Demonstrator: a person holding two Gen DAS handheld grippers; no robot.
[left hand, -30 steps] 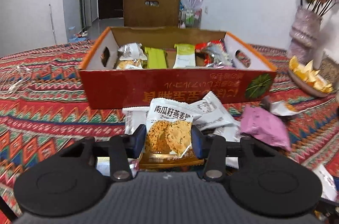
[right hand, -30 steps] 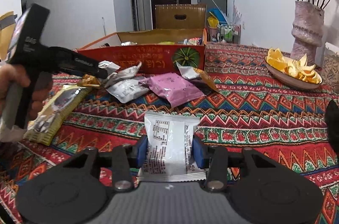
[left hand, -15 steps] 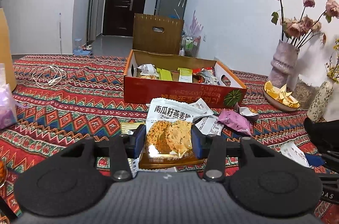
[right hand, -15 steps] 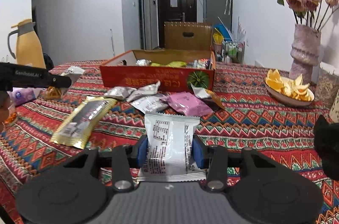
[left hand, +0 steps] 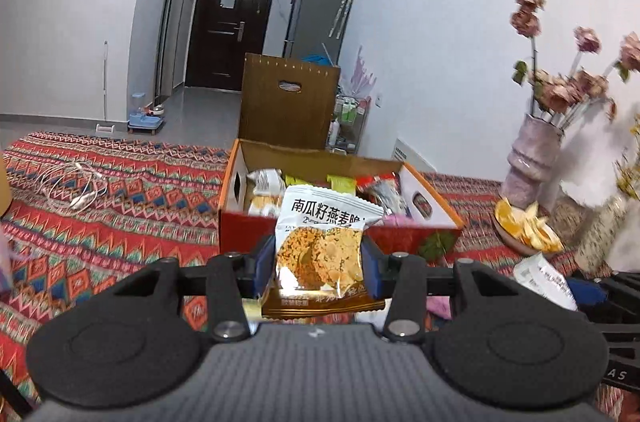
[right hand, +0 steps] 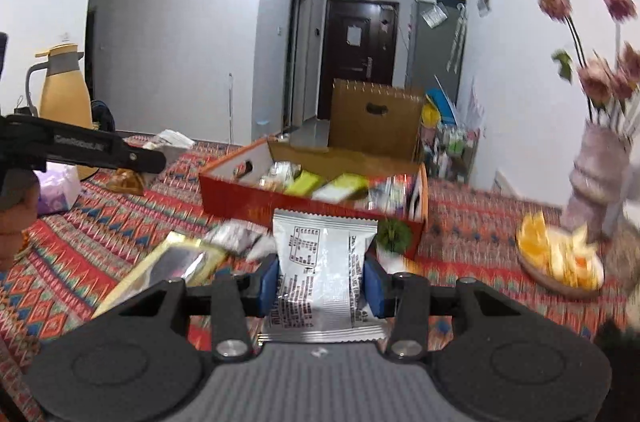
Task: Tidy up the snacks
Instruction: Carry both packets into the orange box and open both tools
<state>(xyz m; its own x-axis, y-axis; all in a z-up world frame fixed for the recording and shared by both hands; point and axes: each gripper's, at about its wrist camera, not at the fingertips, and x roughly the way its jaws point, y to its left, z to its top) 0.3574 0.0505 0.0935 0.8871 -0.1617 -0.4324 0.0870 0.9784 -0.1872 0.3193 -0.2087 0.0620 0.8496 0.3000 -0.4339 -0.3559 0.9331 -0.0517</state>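
Observation:
My left gripper (left hand: 318, 272) is shut on a cookie snack packet (left hand: 320, 250), white on top with a brown bottom, held in the air in front of the red snack box (left hand: 248, 226). My right gripper (right hand: 320, 276) is shut on a white snack packet (right hand: 322, 262) with its printed back facing me, held above the table before the same box (right hand: 240, 198). The box holds several packets. The left gripper's black body (right hand: 80, 150) shows at the left of the right wrist view.
Loose packets lie on the patterned tablecloth: a gold bar packet (right hand: 172, 262), silver ones (right hand: 236, 236). A dish of orange slices (right hand: 560, 262) and a vase of flowers (right hand: 596, 178) stand right. A yellow jug (right hand: 64, 94) stands far left. A white cable (left hand: 76, 186) lies left.
Both grippers have risen with their packets and now look down at the box from higher up. The right gripper has moved closer to the box.

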